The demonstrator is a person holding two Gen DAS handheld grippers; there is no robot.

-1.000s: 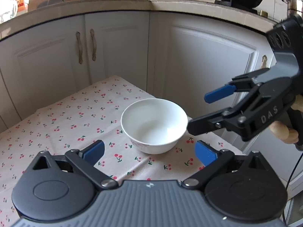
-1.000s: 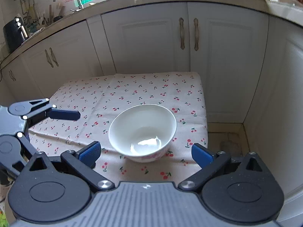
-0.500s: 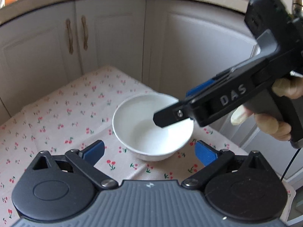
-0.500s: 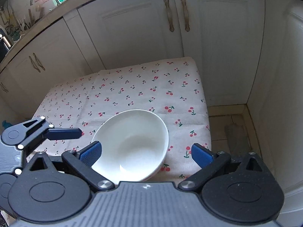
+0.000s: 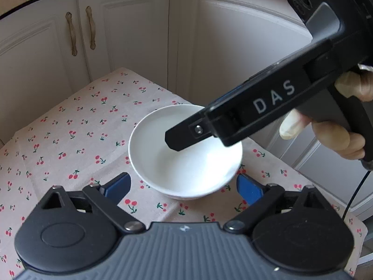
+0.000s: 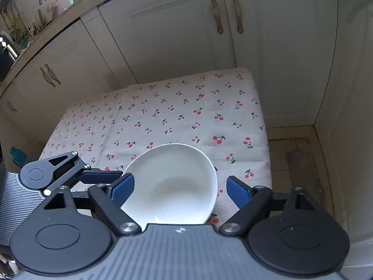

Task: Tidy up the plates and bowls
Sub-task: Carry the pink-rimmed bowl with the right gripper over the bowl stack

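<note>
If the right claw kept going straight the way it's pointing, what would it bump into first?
Most likely the white bowl, which sits between the open right claw pads already; behind it lies only the cherry-print cloth.

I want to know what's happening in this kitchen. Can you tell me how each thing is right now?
white bowl: upright, empty, standing on the cloth.
cherry tablecloth: spread flat.
cupboard doors: shut.
left gripper: open, jaws just closing in, either side of the bowl, not pressing.
right gripper: open, jaws just closing in, bowl between them, not gripped yet.
</note>
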